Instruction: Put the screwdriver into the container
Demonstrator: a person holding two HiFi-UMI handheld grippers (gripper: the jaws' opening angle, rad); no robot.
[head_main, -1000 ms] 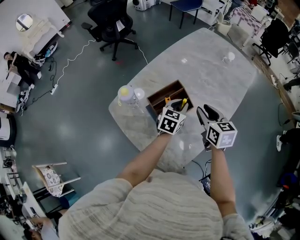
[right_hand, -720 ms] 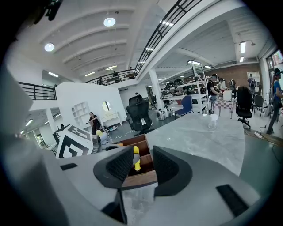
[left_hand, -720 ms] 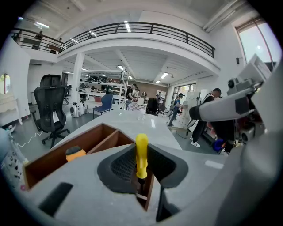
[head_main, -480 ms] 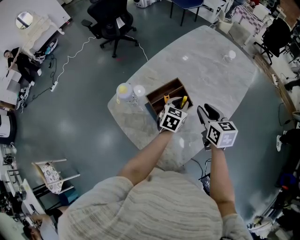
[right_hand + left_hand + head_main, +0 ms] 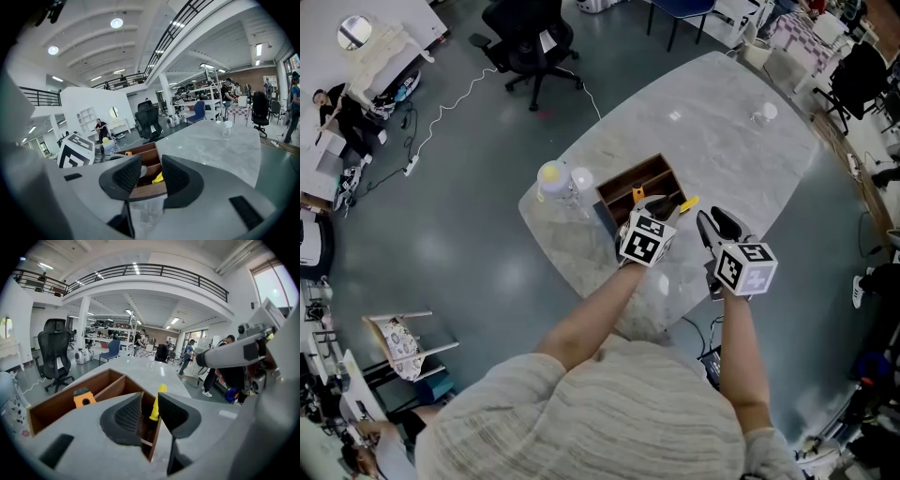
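Observation:
The yellow-handled screwdriver (image 5: 685, 202) lies in the wooden container (image 5: 619, 187), its handle leaning out over the right-hand wall. In the left gripper view the screwdriver (image 5: 158, 402) stands just beyond my left gripper (image 5: 150, 400), whose jaws are a little apart with nothing between them. From above, my left gripper (image 5: 654, 209) hangs over the container's near side. My right gripper (image 5: 715, 224) hovers over the table to the right of it, narrowly open and empty. The right gripper view shows the screwdriver (image 5: 159, 177) past my right gripper (image 5: 151, 165).
An orange tool (image 5: 82, 398) sits in the container's other compartment. A yellow-capped bottle (image 5: 551, 178) and a clear one (image 5: 579, 180) stand left of the container. A small cup (image 5: 759, 114) is at the marble table's (image 5: 712, 141) far end. An office chair (image 5: 530, 42) stands beyond.
The screwdriver's yellow handle has tipped to the right, away from my left gripper, and now leans over the container's wall. Neither gripper has shifted much.

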